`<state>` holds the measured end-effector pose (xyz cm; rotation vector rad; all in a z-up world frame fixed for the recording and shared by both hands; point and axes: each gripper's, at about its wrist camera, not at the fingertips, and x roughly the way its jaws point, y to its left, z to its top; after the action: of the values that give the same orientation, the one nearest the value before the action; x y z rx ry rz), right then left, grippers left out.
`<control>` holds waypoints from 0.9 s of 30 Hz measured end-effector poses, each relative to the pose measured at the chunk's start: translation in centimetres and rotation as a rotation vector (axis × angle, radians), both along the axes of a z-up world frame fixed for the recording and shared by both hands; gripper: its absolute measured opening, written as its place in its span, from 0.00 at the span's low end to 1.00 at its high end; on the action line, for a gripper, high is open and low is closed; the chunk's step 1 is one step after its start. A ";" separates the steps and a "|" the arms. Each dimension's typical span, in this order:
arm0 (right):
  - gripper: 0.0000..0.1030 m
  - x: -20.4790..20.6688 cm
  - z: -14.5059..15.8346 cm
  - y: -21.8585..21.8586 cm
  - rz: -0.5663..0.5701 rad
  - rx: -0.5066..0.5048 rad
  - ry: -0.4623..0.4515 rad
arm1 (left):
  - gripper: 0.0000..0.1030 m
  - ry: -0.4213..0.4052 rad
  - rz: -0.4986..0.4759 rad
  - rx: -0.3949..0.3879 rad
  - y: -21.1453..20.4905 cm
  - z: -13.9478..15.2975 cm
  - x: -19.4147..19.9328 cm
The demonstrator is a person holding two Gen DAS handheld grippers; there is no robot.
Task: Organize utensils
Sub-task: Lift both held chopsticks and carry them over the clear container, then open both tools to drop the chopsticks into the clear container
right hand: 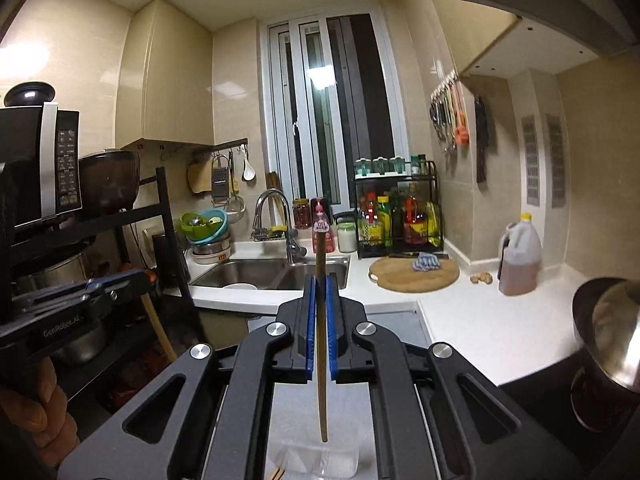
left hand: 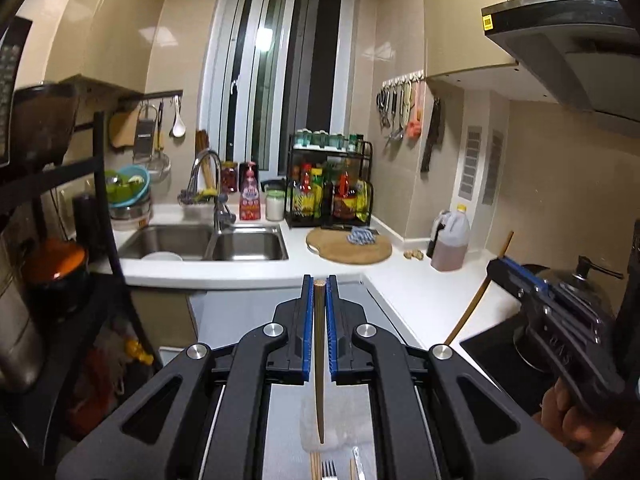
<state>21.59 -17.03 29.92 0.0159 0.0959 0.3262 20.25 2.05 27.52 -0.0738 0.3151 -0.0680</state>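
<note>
The white surface [left hand: 404, 280] wraps the far sink [left hand: 244, 244]. Each claw is clamped tight on one wooden chopstick, held roughly upright with its tapered tip down: left claw [left hand: 319, 280] on the left chopstick [left hand: 319, 360], right claw [right hand: 320, 280] on the right chopstick [right hand: 321, 340]. Below, a fork [left hand: 329, 470] and probably more chopsticks are cut off by the frame edge.

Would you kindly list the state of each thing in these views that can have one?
left gripper: shut on a chopstick, which hangs tip down.
right gripper: shut on a second chopstick, also tip down.
fork: lying flat below the left gripper.
sink: tap shows no running water.
round cutting board: lying flat on the counter.
oil jug: upright, capped.
</note>
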 end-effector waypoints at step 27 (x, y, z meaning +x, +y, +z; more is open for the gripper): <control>0.35 7.2 -10.5 0.2 -0.017 -0.088 0.249 | 0.20 0.247 -0.029 -0.021 -0.8 -8.8 8.3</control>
<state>28.79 -16.84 19.43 -0.0297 0.3565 0.3019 28.53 1.24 18.76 -0.0987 0.5628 -0.0915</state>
